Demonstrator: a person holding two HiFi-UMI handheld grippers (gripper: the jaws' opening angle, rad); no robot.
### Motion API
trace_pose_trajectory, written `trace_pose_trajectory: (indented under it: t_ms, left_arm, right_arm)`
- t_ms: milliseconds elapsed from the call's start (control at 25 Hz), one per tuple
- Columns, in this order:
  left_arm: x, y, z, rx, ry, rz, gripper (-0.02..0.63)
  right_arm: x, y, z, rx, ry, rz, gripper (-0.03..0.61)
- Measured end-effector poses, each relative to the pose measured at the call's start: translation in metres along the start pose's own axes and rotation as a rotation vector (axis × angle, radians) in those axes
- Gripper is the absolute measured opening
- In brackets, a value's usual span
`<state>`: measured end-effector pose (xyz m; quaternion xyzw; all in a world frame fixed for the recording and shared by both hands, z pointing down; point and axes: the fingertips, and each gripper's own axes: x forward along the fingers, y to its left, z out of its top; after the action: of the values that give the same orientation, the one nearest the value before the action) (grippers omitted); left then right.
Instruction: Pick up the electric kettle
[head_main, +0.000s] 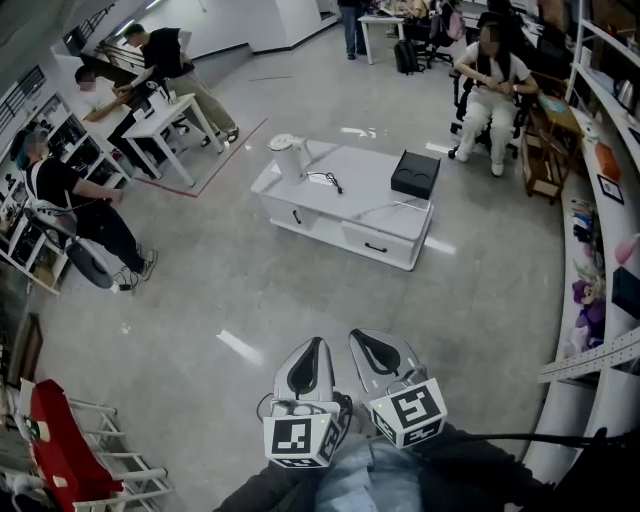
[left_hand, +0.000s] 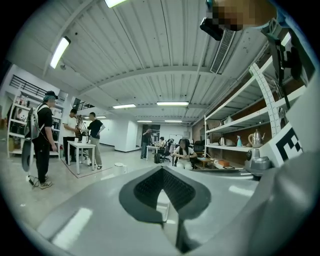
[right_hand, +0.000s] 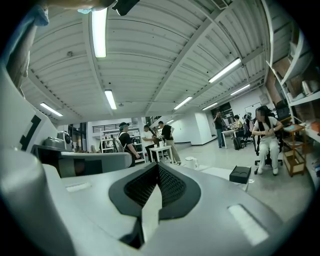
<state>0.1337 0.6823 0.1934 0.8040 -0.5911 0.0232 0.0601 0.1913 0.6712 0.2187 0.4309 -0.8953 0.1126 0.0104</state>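
The white electric kettle (head_main: 288, 157) stands upright on the far left corner of a low white table (head_main: 365, 215), a few steps ahead of me. It also shows small in the left gripper view as the kettle (left_hand: 120, 167), and in the right gripper view as the kettle (right_hand: 190, 162). My left gripper (head_main: 308, 365) and right gripper (head_main: 378, 352) are held side by side close to my body, far short of the table. Both are shut with nothing between their jaws, which point toward the table.
A black box (head_main: 415, 173) and a dark cable (head_main: 330, 181) lie on the table. A seated person (head_main: 490, 80) is behind it at right, and other people stand at a small white desk (head_main: 165, 125) at left. Shelves (head_main: 600, 200) line the right side. A red chair (head_main: 60, 450) is at lower left.
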Motion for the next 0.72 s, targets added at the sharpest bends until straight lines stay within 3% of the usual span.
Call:
trace_pose_trajectory:
  t_ms: [360,720]
  left_arm:
    - [0.052,0.038,-0.005,-0.044,0.011,-0.01,0.003]
    - [0.116,0.12,0.021,-0.04,-0.025,0.002,0.003]
  right_arm:
    - [0.059,-0.022,0.001,-0.036,0.034,-0.013,0.026]
    - [0.162,-0.024,0.025,-0.063,0.03,0.008,0.026]
